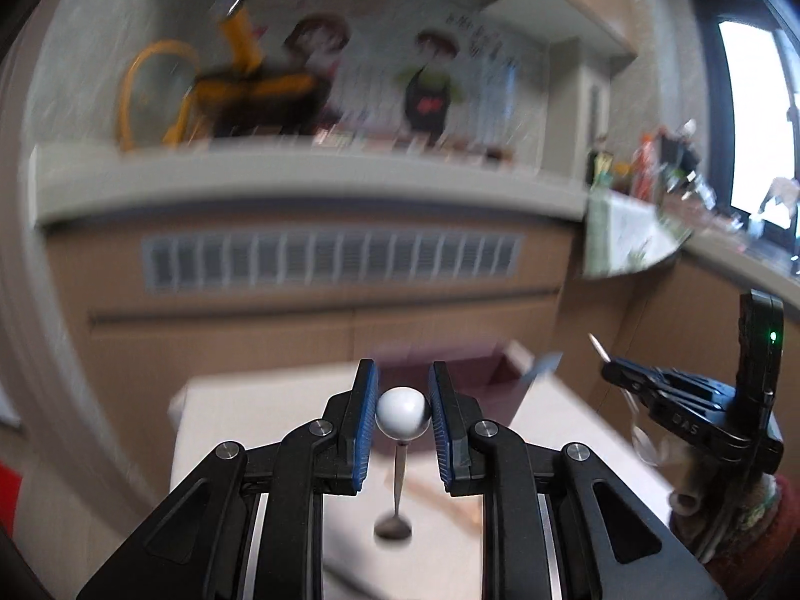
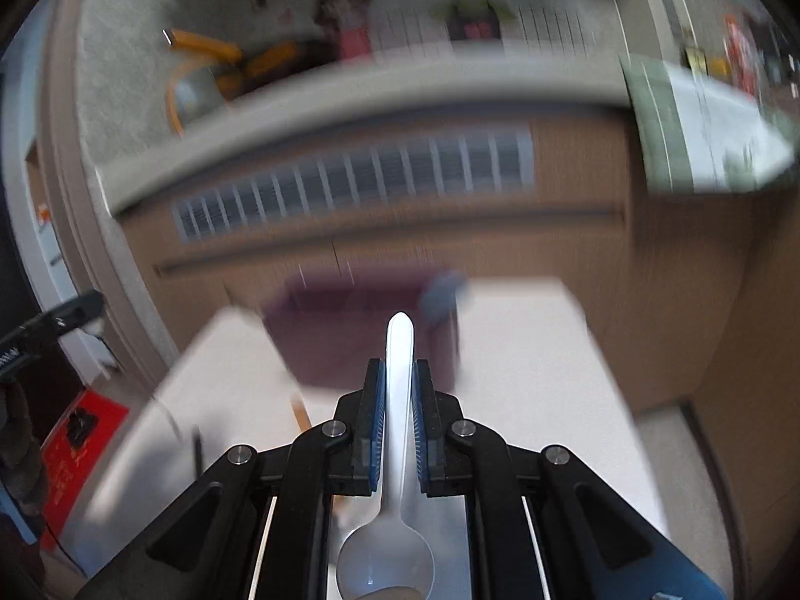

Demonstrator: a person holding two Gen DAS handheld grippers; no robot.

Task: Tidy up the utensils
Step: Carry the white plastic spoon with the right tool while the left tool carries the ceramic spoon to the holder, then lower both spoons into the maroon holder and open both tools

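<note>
My left gripper (image 1: 402,417) is shut on a metal spoon (image 1: 403,412); its round bowl sits between the blue pads and its thin handle hangs down toward the white table (image 1: 250,430). My right gripper (image 2: 398,400) is shut on a white plastic spoon (image 2: 398,350), handle pointing forward, bowl back near the camera. The right gripper also shows at the right of the left wrist view (image 1: 665,395), holding the white spoon. A dark purple organizer box (image 2: 350,330) sits on the table just beyond both grippers, blurred; it also shows in the left wrist view (image 1: 465,365).
A wooden cabinet with a vent grille (image 1: 330,262) and a grey counter (image 1: 300,185) stands behind the table. A wooden stick (image 2: 300,412) and a dark utensil (image 2: 197,455) lie on the table. A red package (image 2: 80,445) lies at the left.
</note>
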